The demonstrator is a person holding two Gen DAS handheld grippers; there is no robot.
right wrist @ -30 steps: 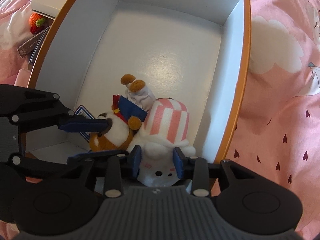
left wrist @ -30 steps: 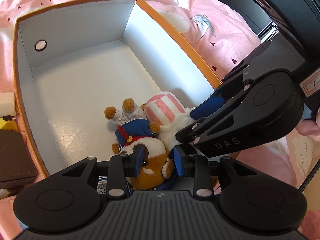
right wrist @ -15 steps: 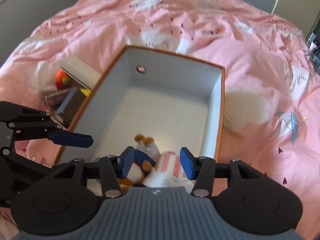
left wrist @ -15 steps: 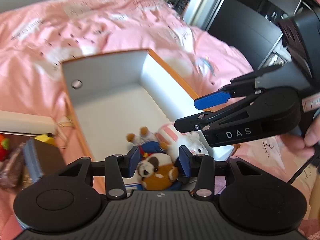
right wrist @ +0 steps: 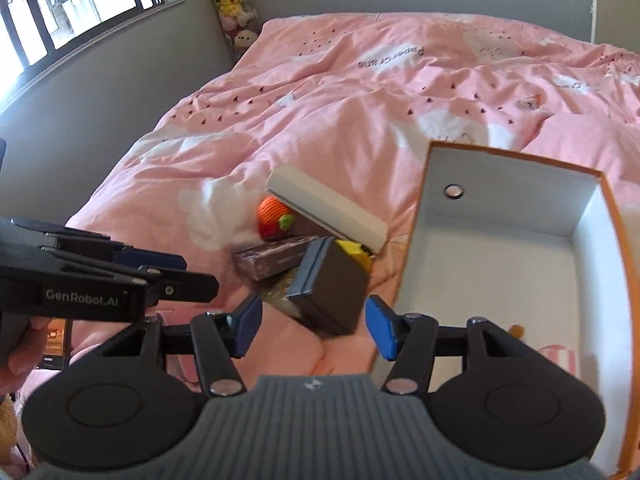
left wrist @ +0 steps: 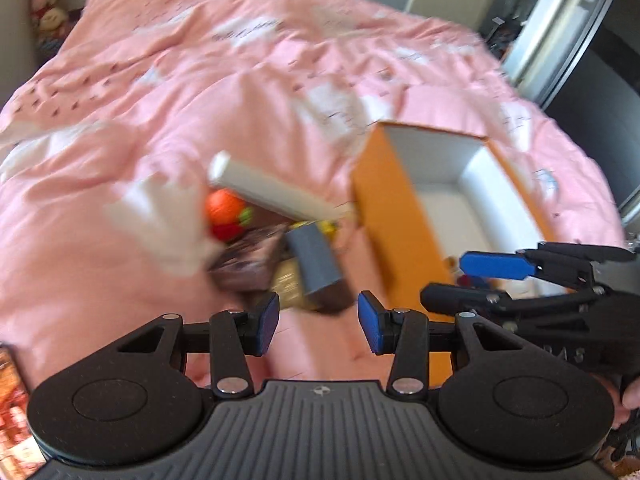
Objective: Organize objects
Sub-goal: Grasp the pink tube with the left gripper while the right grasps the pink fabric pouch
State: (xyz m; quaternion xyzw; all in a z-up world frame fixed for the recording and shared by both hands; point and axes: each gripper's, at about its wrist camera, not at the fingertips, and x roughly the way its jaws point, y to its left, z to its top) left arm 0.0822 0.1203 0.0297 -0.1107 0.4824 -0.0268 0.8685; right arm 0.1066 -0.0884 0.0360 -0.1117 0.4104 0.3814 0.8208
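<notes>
Both the left gripper (left wrist: 318,323) and right gripper (right wrist: 313,325) hover empty, jaws apart, over the dark grey rectangular box (right wrist: 328,288) beside the orange-walled cardboard box (right wrist: 500,240).

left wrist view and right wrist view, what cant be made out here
- Plush toys in the orange box: right wrist view shows only a striped sliver, cut off by the right gripper; in the left wrist view the box wall hides them.
- Pile beside the box: left wrist view is motion-blurred, so the brown packet cannot be read.
- Yellow item: mostly hidden under the grey box and the white box.
- Left gripper: open, empty.
</notes>
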